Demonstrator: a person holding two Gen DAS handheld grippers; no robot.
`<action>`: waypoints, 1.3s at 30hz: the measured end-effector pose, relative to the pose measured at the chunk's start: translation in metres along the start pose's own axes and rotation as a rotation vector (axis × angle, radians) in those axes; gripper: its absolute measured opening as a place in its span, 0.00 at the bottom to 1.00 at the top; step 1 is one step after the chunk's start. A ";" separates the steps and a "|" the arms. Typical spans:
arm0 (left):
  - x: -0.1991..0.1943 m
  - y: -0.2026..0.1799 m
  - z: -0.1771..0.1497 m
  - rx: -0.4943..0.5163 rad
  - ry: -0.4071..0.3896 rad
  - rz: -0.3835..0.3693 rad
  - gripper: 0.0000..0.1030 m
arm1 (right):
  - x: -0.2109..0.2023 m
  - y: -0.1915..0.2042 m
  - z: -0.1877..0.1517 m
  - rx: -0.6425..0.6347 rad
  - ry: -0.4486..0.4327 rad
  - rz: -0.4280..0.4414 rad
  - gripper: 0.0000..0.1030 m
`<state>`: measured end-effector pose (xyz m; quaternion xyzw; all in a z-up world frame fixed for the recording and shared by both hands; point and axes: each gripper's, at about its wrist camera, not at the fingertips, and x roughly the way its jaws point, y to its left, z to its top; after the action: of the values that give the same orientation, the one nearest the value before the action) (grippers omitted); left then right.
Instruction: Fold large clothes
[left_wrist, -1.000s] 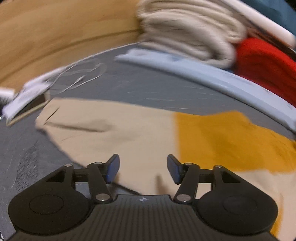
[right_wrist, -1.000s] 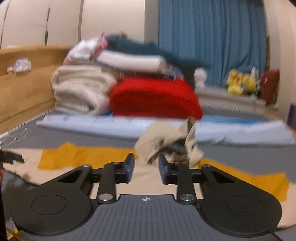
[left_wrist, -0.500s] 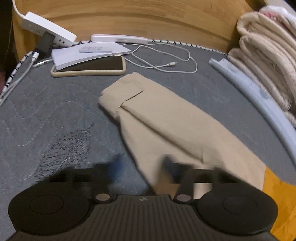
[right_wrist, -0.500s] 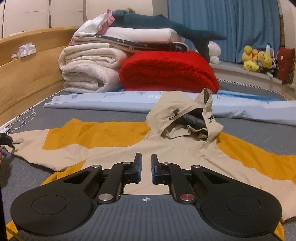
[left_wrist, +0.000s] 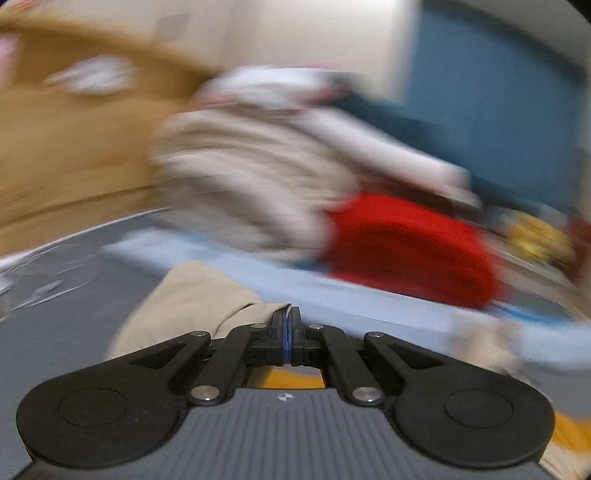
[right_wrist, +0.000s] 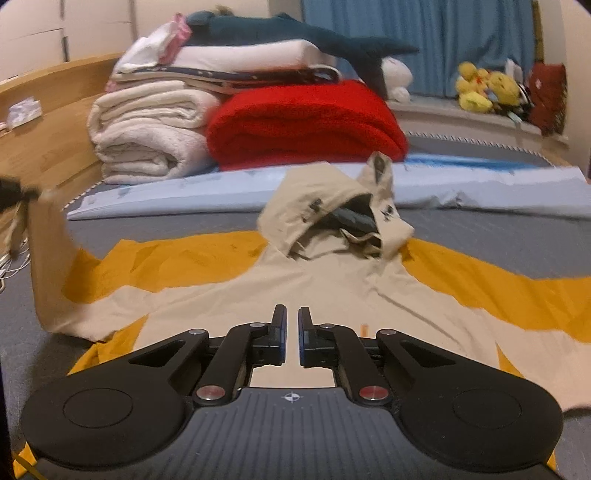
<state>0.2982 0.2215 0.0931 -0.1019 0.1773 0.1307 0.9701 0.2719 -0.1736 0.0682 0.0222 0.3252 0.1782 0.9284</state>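
The right gripper (right_wrist: 292, 334) hovers low over the near hem of the hooded jacket (right_wrist: 332, 288), its jaws drawn almost together with only a thin slit between them and no cloth in it; they have just been closing. The jacket, beige with orange bands, lies spread flat across the grey bed (right_wrist: 517, 236), its hood (right_wrist: 332, 210) bunched up toward the far side.

At the bed's left edge the left gripper (left_wrist: 287, 332) has pinched the beige sleeve (left_wrist: 192, 299), jaws fully together on the cuff, and holds it lifted off the cover; from the right wrist view the sleeve stands up as a raised flap.

Beyond the hood one pale blue folded sheet (right_wrist: 461, 188) runs across the bed. Behind it sit two rolled cream blankets (right_wrist: 147, 133), one red blanket (right_wrist: 306, 125), and white bedding topped by one dark plush shark (right_wrist: 295, 35). At the far right corner are yellow soft toys (right_wrist: 484, 88), too small to count. A wooden headboard (right_wrist: 55, 125) lines the left edge.
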 end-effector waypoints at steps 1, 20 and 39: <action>-0.009 -0.033 -0.005 0.036 0.013 -0.077 0.00 | 0.000 -0.003 0.000 0.006 0.012 -0.009 0.06; 0.003 -0.074 -0.052 -0.014 0.368 -0.181 0.28 | 0.000 -0.054 0.011 0.217 0.043 0.017 0.21; 0.058 -0.047 -0.043 0.063 0.300 -0.050 0.33 | 0.111 -0.074 -0.040 0.575 0.277 -0.087 0.53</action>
<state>0.3503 0.1791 0.0398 -0.0941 0.3216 0.0843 0.9384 0.3515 -0.2069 -0.0410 0.2450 0.4862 0.0404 0.8379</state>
